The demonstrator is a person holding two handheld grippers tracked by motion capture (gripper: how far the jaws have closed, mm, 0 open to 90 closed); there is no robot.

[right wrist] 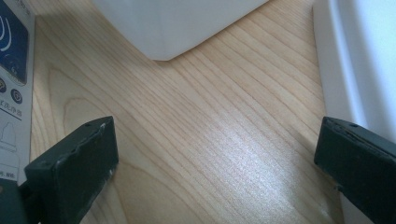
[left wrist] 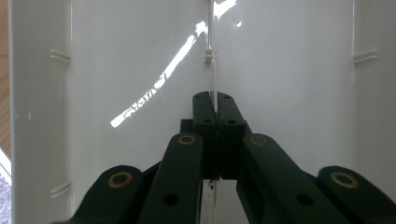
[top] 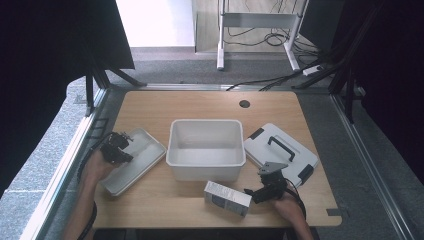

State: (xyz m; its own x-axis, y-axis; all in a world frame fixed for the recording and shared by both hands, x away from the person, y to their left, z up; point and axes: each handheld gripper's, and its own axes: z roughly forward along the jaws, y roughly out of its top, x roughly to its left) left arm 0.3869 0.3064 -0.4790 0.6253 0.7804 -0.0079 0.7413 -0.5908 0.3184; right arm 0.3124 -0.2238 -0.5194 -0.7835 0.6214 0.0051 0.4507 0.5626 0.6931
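My left gripper (top: pixel 122 145) hovers low over a shallow white tray (top: pixel 146 152) at the table's left side, jaws shut. In the left gripper view its closed tips (left wrist: pixel 214 100) point at the tray's glossy floor (left wrist: pixel 289 70). A thin pale line with a small clip (left wrist: pixel 209 57) runs up from the tips; I cannot tell whether it is pinched. My right gripper (top: pixel 251 194) rests near the front edge, open. In the right gripper view (right wrist: pixel 217 149) there is bare wood between its jaws. A white-and-blue carton (top: pixel 227 197) (right wrist: pixel 14 70) lies just left of it.
A deep white bin (top: pixel 206 123) stands mid-table; its corner (right wrist: pixel 177 23) is ahead of the right gripper. A white lid with a black handle (top: pixel 296 161) lies at the right, its edge (right wrist: pixel 355 60) beside the right jaw. A cable hole (top: pixel 244 104) is at the back.
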